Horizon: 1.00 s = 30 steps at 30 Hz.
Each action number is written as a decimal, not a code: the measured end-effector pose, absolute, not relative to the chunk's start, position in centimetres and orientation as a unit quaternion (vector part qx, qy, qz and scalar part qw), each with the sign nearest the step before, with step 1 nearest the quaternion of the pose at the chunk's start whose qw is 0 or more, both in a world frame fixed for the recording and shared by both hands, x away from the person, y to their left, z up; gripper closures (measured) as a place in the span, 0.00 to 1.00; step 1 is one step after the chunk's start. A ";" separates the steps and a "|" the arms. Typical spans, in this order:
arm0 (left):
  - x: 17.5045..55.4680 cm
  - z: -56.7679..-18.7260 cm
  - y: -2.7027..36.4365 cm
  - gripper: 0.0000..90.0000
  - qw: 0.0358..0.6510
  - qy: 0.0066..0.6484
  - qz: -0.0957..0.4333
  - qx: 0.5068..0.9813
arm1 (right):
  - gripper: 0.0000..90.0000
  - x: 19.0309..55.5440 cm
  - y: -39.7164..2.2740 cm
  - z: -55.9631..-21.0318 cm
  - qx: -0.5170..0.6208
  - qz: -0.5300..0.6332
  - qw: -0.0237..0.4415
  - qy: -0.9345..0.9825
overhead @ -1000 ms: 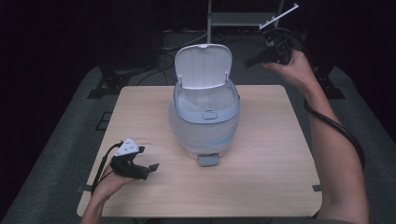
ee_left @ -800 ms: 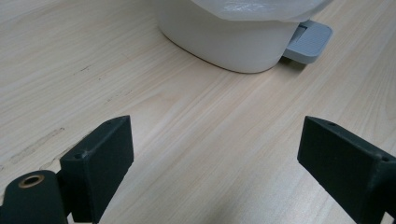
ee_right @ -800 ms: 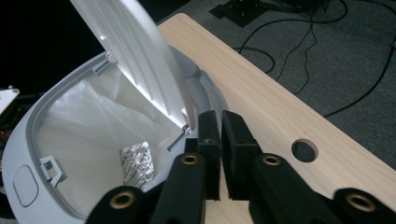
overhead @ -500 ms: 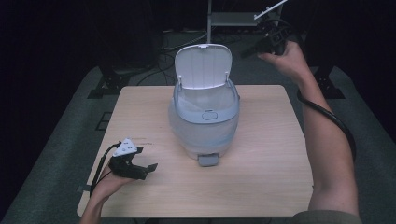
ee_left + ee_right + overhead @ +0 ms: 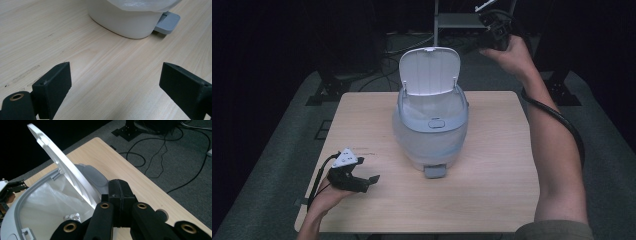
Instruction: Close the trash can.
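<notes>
A white pedal bin (image 5: 430,125) stands mid-table with its lid (image 5: 429,70) raised upright and a clear liner inside. My left gripper (image 5: 371,181) rests low on the table (image 5: 492,150) near the front left corner, open, nothing between its jaws; its own view has the bin's base (image 5: 125,22) and grey pedal (image 5: 167,21) ahead. My right gripper (image 5: 479,44) hangs high behind the bin's right side, shut with nothing held. From the right gripper (image 5: 119,192) I look down past the lid (image 5: 62,162) into the liner (image 5: 50,202), where a small crumpled wad (image 5: 71,217) lies.
Grey carpet with black cables (image 5: 160,152) and dark stand feet (image 5: 329,90) surrounds the table. A metal rack (image 5: 462,20) stands beyond the far edge. Bare wood (image 5: 87,62) stretches between my left gripper and the bin.
My right hand has carried its gripper upward and farther back behind the bin. The left hand and the bin have stayed put.
</notes>
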<state>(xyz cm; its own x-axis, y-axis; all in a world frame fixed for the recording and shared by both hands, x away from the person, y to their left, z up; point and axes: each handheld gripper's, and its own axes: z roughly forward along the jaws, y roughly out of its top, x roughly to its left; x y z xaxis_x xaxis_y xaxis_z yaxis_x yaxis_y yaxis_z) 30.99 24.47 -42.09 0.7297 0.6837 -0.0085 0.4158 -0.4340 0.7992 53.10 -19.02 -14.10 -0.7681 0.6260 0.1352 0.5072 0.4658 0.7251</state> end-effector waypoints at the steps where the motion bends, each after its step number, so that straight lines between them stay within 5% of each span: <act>1: 31.0 -42.1 24.5 0.11 0.417 0.331 0.160 0.831 | 0.99 53.2 -18.9 -14.0 0.332 0.397 0.074 0.853; 30: 31.0 -42.2 24.4 0.11 0.415 0.333 0.158 0.832 | 0.99 52.4 -16.3 -13.5 0.295 0.403 0.052 0.865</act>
